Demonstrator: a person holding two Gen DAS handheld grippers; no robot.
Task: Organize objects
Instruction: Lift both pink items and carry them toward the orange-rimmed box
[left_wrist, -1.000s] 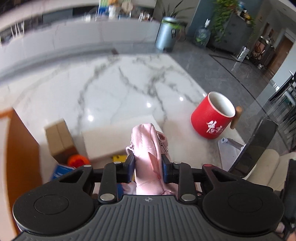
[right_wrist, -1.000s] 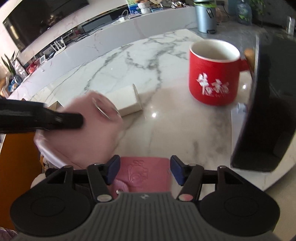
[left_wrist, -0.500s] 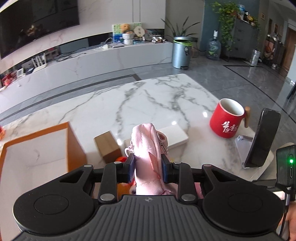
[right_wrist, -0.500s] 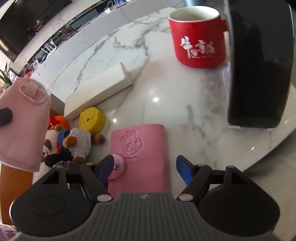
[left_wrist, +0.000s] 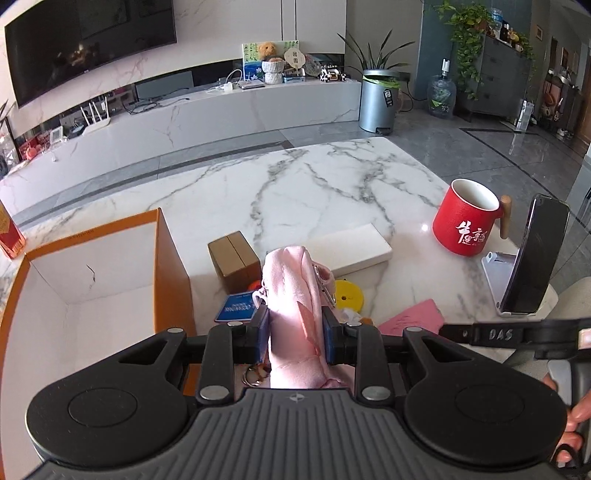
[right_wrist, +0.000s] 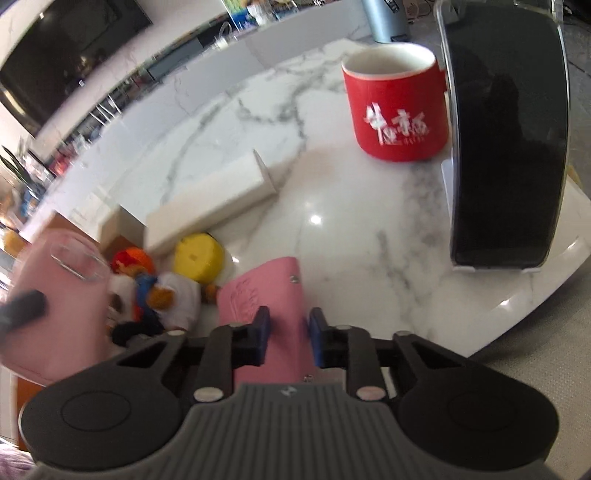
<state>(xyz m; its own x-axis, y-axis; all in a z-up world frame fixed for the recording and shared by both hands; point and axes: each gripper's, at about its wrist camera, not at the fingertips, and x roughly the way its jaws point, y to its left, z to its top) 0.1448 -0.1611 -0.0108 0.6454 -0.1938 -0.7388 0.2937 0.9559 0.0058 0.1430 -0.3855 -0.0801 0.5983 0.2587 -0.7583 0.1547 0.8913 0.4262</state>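
My left gripper (left_wrist: 295, 334) is shut on a soft pink pouch (left_wrist: 293, 295) with a metal clip, held above the marble table; the pouch also shows at the left of the right wrist view (right_wrist: 62, 306). An open orange box (left_wrist: 168, 254) with a white inside stands just left of it. My right gripper (right_wrist: 286, 338) is shut on a pink card wallet (right_wrist: 266, 291) near the table's front edge; the wallet also shows in the left wrist view (left_wrist: 410, 317).
A plush toy (right_wrist: 159, 299), a yellow round piece (right_wrist: 199, 258), a long white box (right_wrist: 210, 199), a brown carton (left_wrist: 234, 258) and a blue card (left_wrist: 236, 308) lie mid-table. A red mug (right_wrist: 395, 103) and a phone on a stand (right_wrist: 506, 147) stand at the right.
My left gripper has risen and pulled back with the pouch, bringing the orange box into view. My right gripper has closed from open onto the pink wallet.
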